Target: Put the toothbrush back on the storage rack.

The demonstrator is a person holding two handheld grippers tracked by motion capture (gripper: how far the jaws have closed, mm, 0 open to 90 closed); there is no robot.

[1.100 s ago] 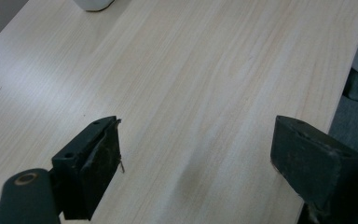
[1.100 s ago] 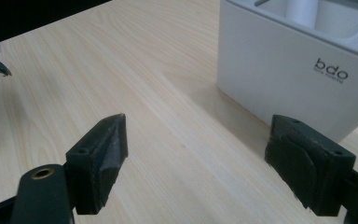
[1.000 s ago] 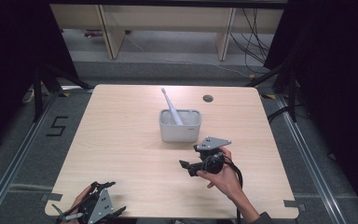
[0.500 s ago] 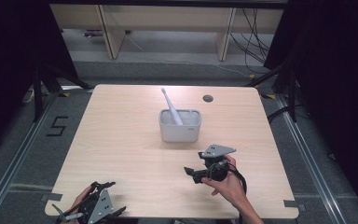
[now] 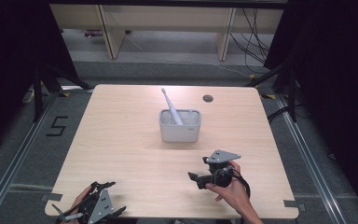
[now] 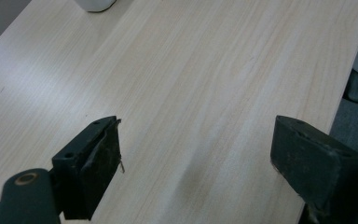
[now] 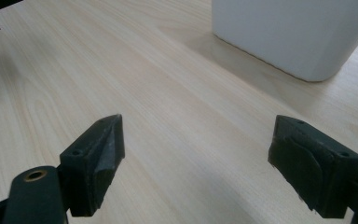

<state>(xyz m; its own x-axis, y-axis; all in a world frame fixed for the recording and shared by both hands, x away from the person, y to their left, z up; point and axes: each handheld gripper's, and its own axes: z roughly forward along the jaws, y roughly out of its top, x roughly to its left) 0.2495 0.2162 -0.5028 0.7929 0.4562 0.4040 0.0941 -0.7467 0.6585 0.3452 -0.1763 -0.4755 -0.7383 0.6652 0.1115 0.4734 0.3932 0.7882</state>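
A white toothbrush (image 5: 170, 106) leans upright in a white rectangular holder (image 5: 180, 126) near the middle of the wooden table (image 5: 121, 140). The holder's side (image 7: 289, 32) rises at the top right of the right gripper view, and its base (image 6: 93, 4) peeks in at the top of the left gripper view. My right gripper (image 5: 196, 179) is held low over the table in front of the holder, jaws wide apart with bare wood between them (image 7: 196, 158). At the table's front left corner my left gripper (image 5: 116, 212) stands open over bare wood (image 6: 196, 158).
A small round hole (image 5: 208, 98) is set in the table's far right part. Beyond the table's far edge stand wooden shelf legs (image 5: 108, 32) and loose cables (image 5: 256, 42) on the floor. Dark curtains flank both sides.
My right gripper has drawn back from the holder toward the table's front edge. The left gripper has stayed at the front left corner.
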